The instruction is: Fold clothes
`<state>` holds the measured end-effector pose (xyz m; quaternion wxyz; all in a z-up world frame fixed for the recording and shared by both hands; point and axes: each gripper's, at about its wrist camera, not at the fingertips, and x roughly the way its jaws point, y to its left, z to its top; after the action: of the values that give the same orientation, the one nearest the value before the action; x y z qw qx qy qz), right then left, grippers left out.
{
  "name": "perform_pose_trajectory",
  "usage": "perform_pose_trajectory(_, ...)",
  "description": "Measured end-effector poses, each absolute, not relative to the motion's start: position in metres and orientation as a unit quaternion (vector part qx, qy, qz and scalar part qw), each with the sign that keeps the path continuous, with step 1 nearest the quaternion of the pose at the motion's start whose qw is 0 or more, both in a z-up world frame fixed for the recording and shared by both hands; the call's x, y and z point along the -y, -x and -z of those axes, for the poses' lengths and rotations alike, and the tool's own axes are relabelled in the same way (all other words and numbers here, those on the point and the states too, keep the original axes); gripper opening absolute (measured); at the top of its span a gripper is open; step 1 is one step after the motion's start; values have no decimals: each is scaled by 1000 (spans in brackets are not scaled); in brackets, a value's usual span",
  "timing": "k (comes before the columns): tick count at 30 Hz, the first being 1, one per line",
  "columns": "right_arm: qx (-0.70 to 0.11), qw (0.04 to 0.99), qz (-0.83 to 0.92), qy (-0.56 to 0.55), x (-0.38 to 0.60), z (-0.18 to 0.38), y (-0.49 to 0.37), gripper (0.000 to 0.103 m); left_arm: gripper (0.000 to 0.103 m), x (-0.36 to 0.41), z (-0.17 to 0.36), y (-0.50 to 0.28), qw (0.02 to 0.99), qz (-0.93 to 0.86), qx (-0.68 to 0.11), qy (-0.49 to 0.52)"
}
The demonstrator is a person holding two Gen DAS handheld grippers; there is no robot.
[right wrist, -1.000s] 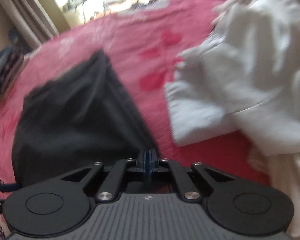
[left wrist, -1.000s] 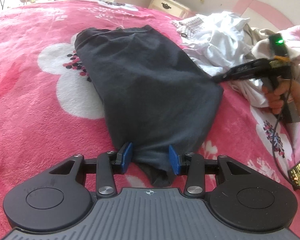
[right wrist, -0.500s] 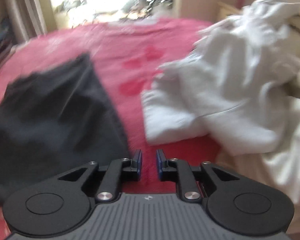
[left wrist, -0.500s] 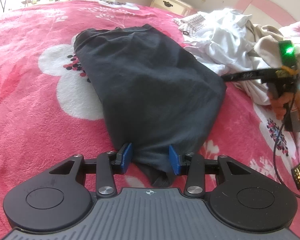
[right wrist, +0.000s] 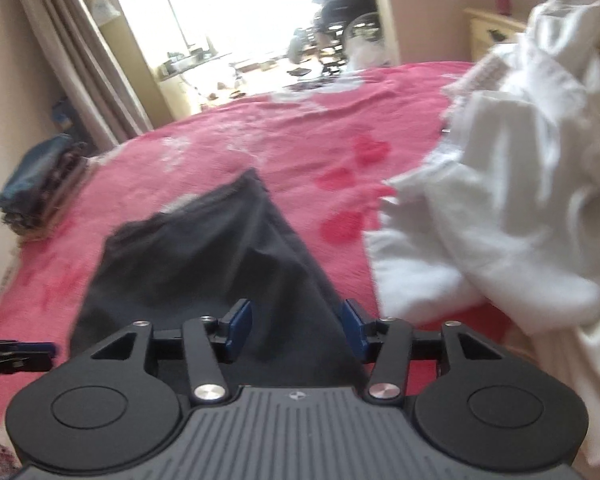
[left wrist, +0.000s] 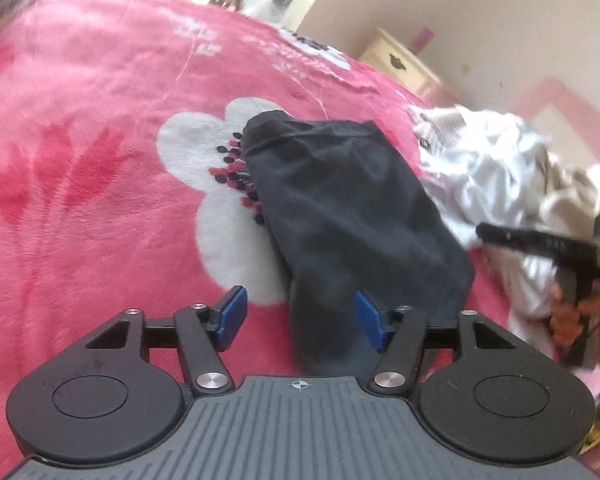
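Observation:
A folded dark grey garment [left wrist: 348,208] lies on the pink flowered blanket [left wrist: 80,160]. My left gripper [left wrist: 300,318] is open, its blue pads apart, with the garment's near end lying between them toward the right pad. My right gripper [right wrist: 298,332] is open over the garment's [right wrist: 204,264] near corner. The right gripper [left wrist: 540,244] also shows at the right of the left wrist view, held by a hand. The left gripper's tip [right wrist: 16,354] shows at the left edge of the right wrist view.
A pile of white and beige clothes [right wrist: 508,184] lies right of the dark garment, also in the left wrist view [left wrist: 500,176]. A stack of folded dark clothes [right wrist: 40,188] sits at the bed's far left. A cream nightstand [left wrist: 404,64] stands behind the bed.
My left gripper has opened wide and lifted back from the garment. My right gripper went from shut to open and let go of the garment's corner.

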<state>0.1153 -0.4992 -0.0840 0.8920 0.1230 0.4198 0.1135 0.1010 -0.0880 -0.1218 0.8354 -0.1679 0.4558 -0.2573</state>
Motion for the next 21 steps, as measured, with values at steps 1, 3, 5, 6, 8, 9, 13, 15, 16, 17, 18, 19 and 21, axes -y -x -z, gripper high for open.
perform_pose_trajectory(1, -426, 887, -119, -132, 499, 85, -123, 65, 67, 88, 125, -109, 829, 263, -458, 183)
perform_pose_trajectory(3, -438, 877, -130, -151, 499, 87, -139, 68, 70, 89, 132, -123, 815, 277, -462, 212)
perform_pose_trajectory(5, -450, 866, -141, -169, 498, 89, -155, 70, 70, 92, 140, -137, 805, 279, -471, 229)
perform_pose_trajectory(6, -456, 860, -146, -178, 498, 90, -163, 71, 70, 93, 145, -143, 801, 277, -476, 232)
perform_pose_trajectory(8, -468, 849, -155, -191, 498, 92, -181, 71, 70, 94, 152, -153, 794, 284, -479, 243)
perform_pose_trajectory(9, -475, 844, -158, -193, 498, 93, -192, 74, 70, 93, 155, -158, 791, 290, -478, 250)
perform_pose_trajectory(13, -495, 832, -159, -194, 500, 103, -238, 77, 70, 91, 168, -178, 766, 326, -479, 278)
perform_pose_trajectory(15, -512, 819, -163, -199, 501, 115, -261, 78, 70, 87, 174, -188, 752, 341, -478, 300)
perform_pose_trajectory(16, -525, 811, -164, -199, 502, 123, -270, 78, 69, 85, 177, -193, 745, 348, -477, 310)
perform_pose_trajectory(17, -537, 803, -166, -196, 501, 131, -278, 78, 67, 84, 180, -198, 740, 354, -475, 319)
perform_pose_trajectory(18, -545, 796, -174, -195, 500, 137, -283, 80, 65, 82, 182, -202, 735, 359, -473, 326)
perform_pose_trajectory(19, -550, 790, -187, -195, 498, 142, -287, 82, 61, 82, 184, -205, 733, 362, -472, 330)
perform_pose_trajectory(21, -543, 787, -213, -201, 495, 146, -291, 85, 56, 82, 188, -212, 728, 369, -469, 338)
